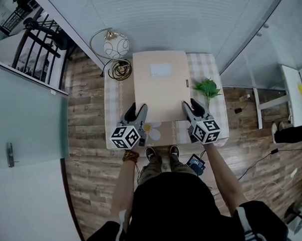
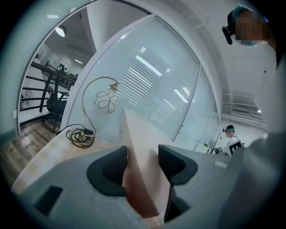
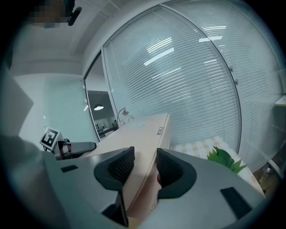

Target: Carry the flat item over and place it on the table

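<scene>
A person stands at a small counter covered by a checked cloth, and much of its top is hidden beneath a flat tan box. The left hand-held gripper is clamped on the box's near left corner. In its own view the box fills the gap of the left hand-held gripper, with both dark pads against its faces. The right hand-held gripper grips the near right corner the same way. In its own view the right hand-held gripper has its pads closed on the box.

No view shows whether the underside of the box rests on the cloth or is held just above it. A pale label lies on the lid, its print too small to read.

At the far left corner are a globe lamp and a coiled cable. A green plant sits just beside the box's right edge. The person's shoes show just past the counter's near edge, and a dark device beside them is too small to identify.
</scene>
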A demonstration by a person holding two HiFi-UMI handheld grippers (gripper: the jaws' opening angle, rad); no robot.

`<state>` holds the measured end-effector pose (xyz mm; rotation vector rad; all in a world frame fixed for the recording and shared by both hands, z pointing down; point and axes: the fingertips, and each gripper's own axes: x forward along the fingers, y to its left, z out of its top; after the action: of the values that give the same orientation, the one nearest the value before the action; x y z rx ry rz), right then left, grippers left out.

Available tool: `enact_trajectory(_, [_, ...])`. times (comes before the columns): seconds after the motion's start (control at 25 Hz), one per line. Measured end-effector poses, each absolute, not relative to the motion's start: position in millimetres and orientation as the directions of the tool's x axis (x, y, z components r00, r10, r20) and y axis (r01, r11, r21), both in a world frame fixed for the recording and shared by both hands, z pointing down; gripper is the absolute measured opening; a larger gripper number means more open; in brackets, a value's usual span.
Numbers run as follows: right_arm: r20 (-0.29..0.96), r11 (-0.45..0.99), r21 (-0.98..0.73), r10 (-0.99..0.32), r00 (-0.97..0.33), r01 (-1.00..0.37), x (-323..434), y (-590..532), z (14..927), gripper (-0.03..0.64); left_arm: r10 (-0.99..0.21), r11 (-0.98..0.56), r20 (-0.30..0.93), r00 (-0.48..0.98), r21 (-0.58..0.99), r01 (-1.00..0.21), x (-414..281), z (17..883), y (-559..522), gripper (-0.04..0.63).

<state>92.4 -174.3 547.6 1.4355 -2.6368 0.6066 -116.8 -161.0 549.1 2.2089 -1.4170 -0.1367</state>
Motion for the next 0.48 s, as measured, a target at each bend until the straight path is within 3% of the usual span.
enact_trajectory(0.48, [0.335, 0.471, -0.326, -0.753, -0.566, -0.82, 96, -164, 584, 0.141, -0.848, -0.288, 0.257, 0.464, 0.51, -0.81, -113, 590, -149, 0.225])
